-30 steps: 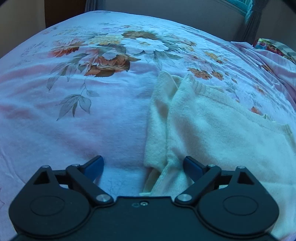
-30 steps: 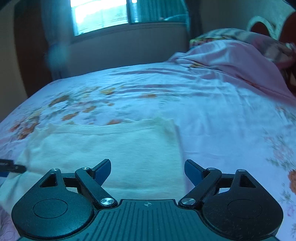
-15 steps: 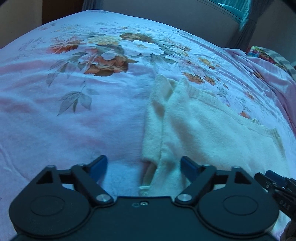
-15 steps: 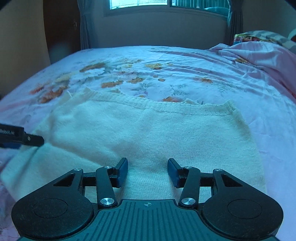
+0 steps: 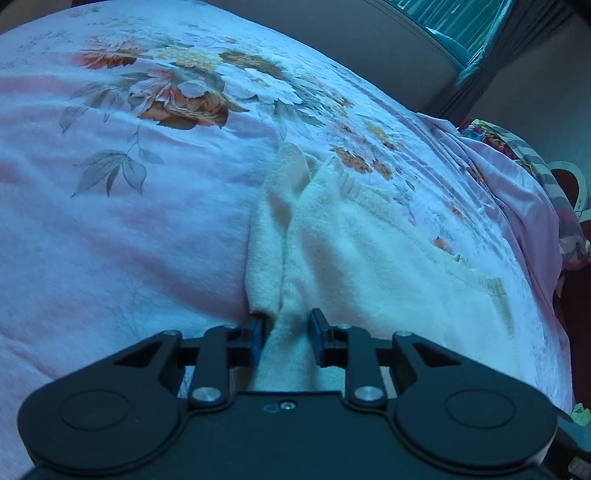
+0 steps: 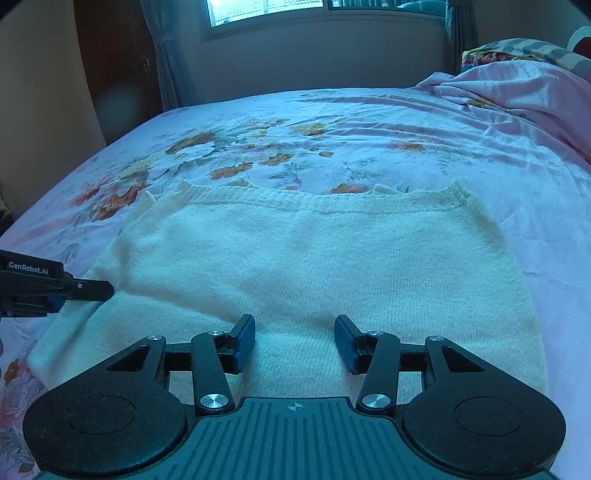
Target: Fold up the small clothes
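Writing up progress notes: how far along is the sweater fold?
Done: the cream sweater lies spread on the floral bedsheet. In hand: the left claw has just closed on its near edge; the right claw brackets the near hem. Left: every fold.

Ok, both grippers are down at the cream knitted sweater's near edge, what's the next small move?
Probably close the right gripper on the cream knitted sweater: its jaws, just narrowed, show a gap over flat knit, while the left gripper, just closing, already pinches a bunched edge.

Sweater (image 6: 317, 258) lies flat on bed sheet (image 6: 369, 136). Bunched blanket (image 6: 517, 92) behind sweater, to its right. Window (image 6: 266, 7) far behind sweater.
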`<act>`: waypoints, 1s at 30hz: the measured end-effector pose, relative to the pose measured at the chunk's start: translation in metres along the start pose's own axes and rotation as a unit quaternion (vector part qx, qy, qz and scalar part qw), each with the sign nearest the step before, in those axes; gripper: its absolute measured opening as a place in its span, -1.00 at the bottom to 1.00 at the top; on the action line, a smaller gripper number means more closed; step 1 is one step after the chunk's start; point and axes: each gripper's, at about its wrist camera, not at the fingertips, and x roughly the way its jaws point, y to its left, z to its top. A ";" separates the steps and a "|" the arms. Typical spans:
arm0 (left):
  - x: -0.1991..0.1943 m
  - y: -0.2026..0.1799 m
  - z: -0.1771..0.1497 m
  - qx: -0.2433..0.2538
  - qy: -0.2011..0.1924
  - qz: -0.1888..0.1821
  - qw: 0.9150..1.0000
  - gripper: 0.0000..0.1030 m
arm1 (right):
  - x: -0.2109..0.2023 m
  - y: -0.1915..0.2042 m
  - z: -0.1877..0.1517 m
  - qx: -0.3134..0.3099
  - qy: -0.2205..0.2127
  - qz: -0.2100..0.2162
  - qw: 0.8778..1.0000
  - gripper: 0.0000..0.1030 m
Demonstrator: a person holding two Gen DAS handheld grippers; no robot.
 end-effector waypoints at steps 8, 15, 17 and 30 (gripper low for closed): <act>0.011 -0.011 0.005 0.010 0.027 -0.045 0.999 0.68 | 0.010 0.014 0.017 -0.007 -0.011 -0.014 1.000 -0.07; 0.010 -0.007 0.003 0.013 0.012 -0.016 1.000 -0.29 | 0.034 0.023 0.006 -0.053 0.018 -0.033 0.998 -0.07; 0.008 0.008 0.007 -0.018 0.014 -0.024 0.999 -0.53 | 0.034 0.022 0.005 -0.056 0.016 -0.030 0.998 -0.06; -0.003 -0.003 0.006 -0.014 -0.003 -0.026 1.000 -0.84 | 0.016 0.024 0.009 -0.050 -0.005 -0.038 0.998 -0.04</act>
